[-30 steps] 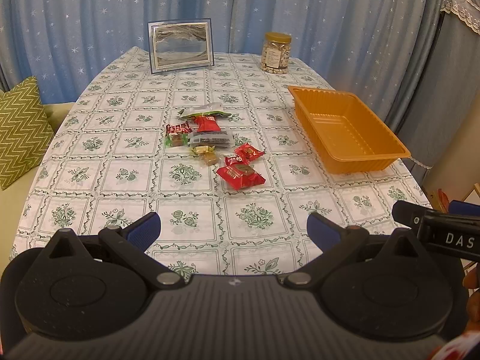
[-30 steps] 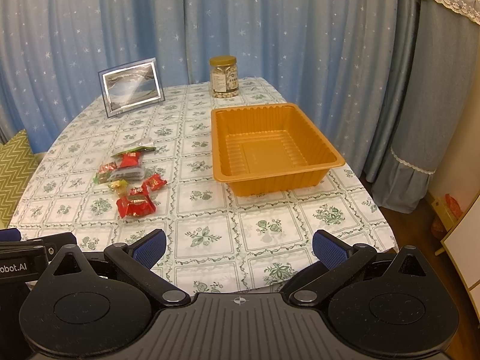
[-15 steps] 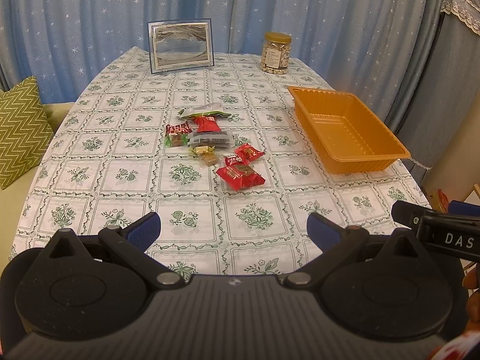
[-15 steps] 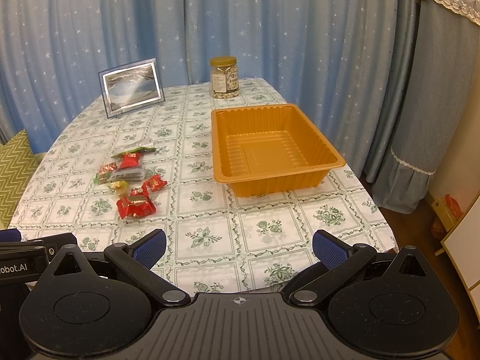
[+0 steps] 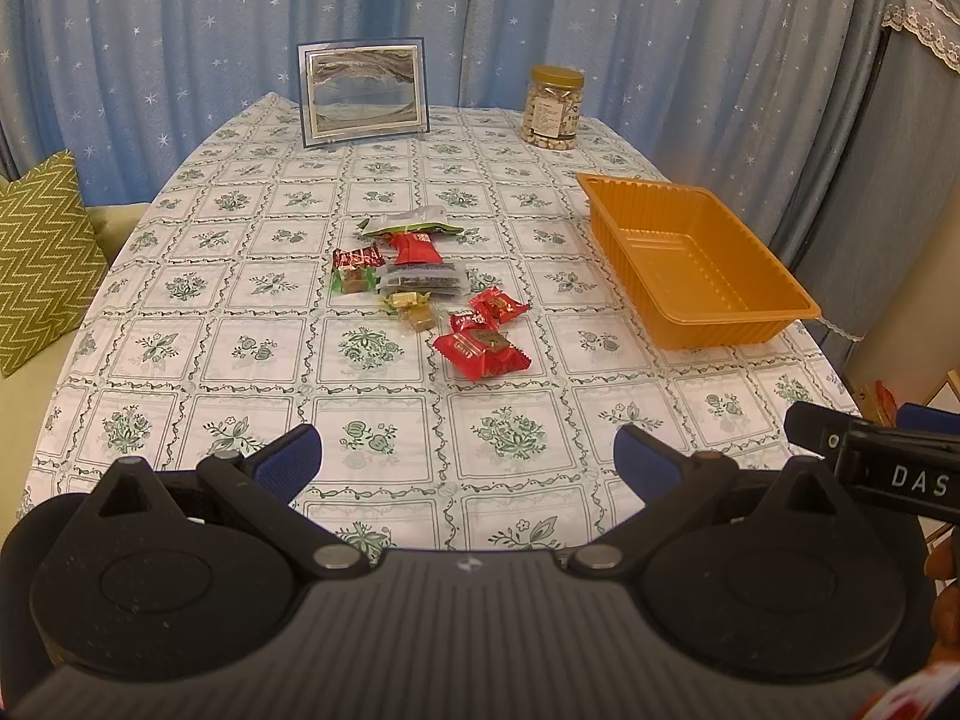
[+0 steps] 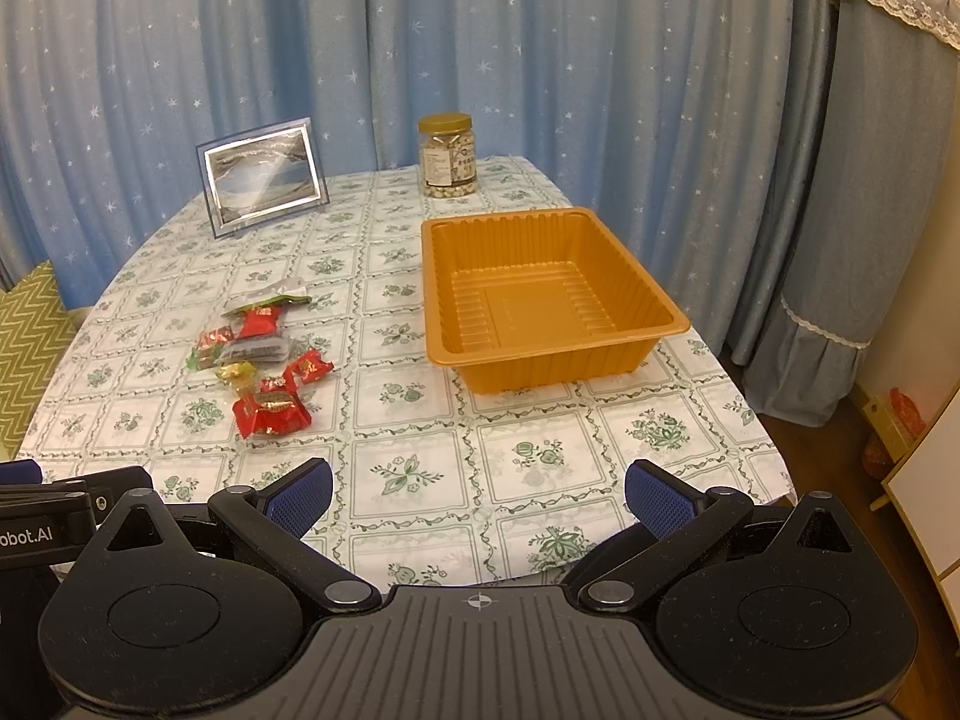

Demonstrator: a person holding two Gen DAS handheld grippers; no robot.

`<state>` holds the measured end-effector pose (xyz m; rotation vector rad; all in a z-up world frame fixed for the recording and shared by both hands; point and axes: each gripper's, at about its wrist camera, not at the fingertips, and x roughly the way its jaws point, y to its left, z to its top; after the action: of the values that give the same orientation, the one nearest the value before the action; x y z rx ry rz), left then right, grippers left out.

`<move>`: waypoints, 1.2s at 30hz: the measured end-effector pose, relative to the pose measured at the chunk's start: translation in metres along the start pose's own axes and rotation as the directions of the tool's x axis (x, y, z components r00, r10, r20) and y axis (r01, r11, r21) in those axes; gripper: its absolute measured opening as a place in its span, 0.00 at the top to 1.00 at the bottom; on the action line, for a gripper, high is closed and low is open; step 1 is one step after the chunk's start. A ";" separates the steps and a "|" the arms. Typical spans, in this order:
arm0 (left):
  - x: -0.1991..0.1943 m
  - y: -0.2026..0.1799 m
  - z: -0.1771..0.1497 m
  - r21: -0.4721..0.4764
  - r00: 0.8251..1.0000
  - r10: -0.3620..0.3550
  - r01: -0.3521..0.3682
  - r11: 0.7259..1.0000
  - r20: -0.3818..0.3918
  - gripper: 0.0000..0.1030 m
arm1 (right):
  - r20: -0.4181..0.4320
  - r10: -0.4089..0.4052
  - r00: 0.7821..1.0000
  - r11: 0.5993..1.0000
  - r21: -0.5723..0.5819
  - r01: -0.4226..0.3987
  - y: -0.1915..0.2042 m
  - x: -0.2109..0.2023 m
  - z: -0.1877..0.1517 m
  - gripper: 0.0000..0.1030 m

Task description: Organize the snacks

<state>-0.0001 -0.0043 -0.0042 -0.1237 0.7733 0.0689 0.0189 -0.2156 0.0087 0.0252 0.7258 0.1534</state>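
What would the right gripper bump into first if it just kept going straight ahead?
Probably the bare tablecloth first, since the right gripper, jaws open, points slightly down. Further along that line sits the orange tray, though depth is hard to judge.

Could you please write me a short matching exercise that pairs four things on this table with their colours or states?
Things:
1. tray
2. jar
3. picture frame
4. large candy packet

Descriptions:
A. red, lying nearest the grippers
B. orange and empty
C. standing upright, silver-edged
D. clear, with a gold lid

Pairs: 1-B, 2-D, 3-C, 4-A
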 end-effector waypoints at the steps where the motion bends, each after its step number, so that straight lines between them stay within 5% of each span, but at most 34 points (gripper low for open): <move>1: 0.000 0.000 0.000 -0.001 1.000 0.000 0.000 1.000 0.000 0.00 | 0.000 0.001 1.000 1.000 0.000 -0.001 0.000 0.000 0.000 0.00; 14: 0.006 0.013 0.001 -0.048 1.000 0.000 0.000 0.999 -0.004 0.00 | -0.003 0.022 1.000 1.000 -0.003 -0.022 0.003 0.009 -0.001 0.00; 25: 0.040 0.053 0.019 -0.088 0.999 0.048 -0.049 0.995 -0.009 0.00 | -0.007 0.171 0.985 0.984 -0.047 -0.171 0.028 0.051 0.005 0.01; 36: 0.091 0.095 0.040 -0.136 0.997 0.071 -0.074 0.988 -0.029 0.01 | -0.065 0.297 0.953 0.946 -0.114 -0.303 0.071 0.129 0.011 0.19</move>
<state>0.0829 0.0968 -0.0478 -0.2273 0.7969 0.1900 0.1127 -0.1263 -0.0627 0.0146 0.7554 0.4920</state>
